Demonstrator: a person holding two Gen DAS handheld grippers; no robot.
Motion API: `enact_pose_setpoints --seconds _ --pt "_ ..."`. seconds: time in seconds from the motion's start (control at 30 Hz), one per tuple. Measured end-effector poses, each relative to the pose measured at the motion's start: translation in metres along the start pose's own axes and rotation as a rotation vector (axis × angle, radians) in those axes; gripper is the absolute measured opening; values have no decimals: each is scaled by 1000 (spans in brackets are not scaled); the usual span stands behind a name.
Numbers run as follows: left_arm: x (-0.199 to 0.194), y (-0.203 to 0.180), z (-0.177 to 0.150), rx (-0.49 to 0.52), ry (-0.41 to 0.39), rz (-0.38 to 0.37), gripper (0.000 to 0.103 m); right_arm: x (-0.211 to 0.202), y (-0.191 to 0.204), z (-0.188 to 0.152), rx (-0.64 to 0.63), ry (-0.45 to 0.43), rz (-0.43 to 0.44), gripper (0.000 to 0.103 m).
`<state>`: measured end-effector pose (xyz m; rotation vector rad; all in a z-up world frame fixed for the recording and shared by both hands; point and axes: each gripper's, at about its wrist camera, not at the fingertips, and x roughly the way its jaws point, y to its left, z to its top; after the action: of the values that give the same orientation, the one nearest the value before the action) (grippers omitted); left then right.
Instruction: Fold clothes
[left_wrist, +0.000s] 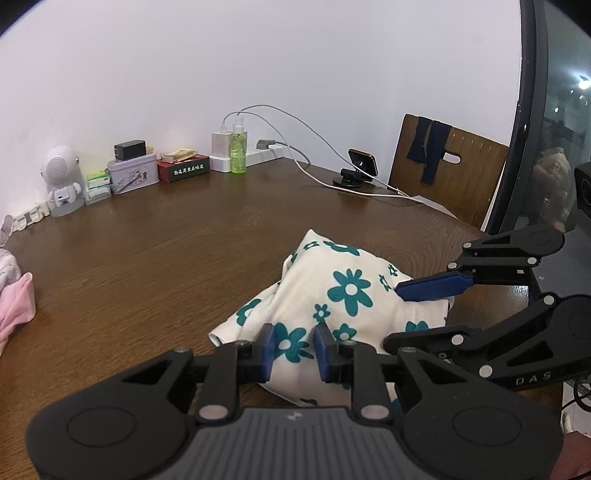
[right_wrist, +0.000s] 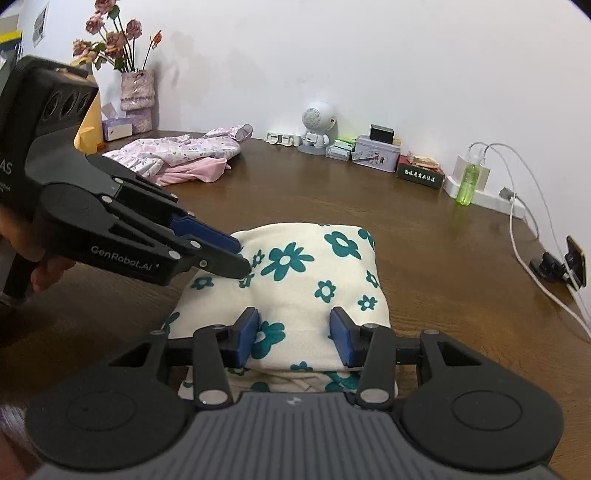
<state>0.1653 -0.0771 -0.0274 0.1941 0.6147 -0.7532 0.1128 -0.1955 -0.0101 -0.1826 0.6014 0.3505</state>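
Grippers (right_wrist: 293, 334) over folded floral garment (right_wrist: 314, 280)

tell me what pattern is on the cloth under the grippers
Cream cloth with teal flower prints, some large and some small. It shows best in the right wrist view.

Table (left_wrist: 155, 258): dark brown wood grain, smooth, slight sheen near the far edge.
Folded cloth (right_wrist: 314, 288), centre of the frame: soft matt cream fabric, teal flower print, fine nap.
Left gripper (left_wrist: 293, 349) and right gripper (right_wrist: 293, 336): matt black plastic links, bright metal pivot pins, blue matt pads (right_wrist: 341, 334); ribbed grey housing at the lower edge.
Pink clothes (right_wrist: 184, 158), upper left: thin cloth, matt.
Tin (left_wrist: 133, 177), left: painted metal, faint gloss.
Bottle (left_wrist: 238, 147): clear glossy plastic, green liquid.
Chair (left_wrist: 454, 173), upper right: brown wood slats, satin.
Wall (left_wrist: 258, 55): matt white.
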Motion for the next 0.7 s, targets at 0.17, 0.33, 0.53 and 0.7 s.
enact_pose_setpoints --seconds 0.17,0.33,0.53,0.7 --pt "-3 -4 2 -3 -5 19 22 0 -6 3 25 -3 27 44" --pt "-21 -5 4 -59 -52 76 69 -12 -17 9 111 -33 77 77" --pt "-49 -10 5 -137 -122 70 103 -38 -28 9 203 -77 68 103" --pt "-66 -28 -6 -192 -130 102 103 -45 -39 -7 326 -53 72 103"
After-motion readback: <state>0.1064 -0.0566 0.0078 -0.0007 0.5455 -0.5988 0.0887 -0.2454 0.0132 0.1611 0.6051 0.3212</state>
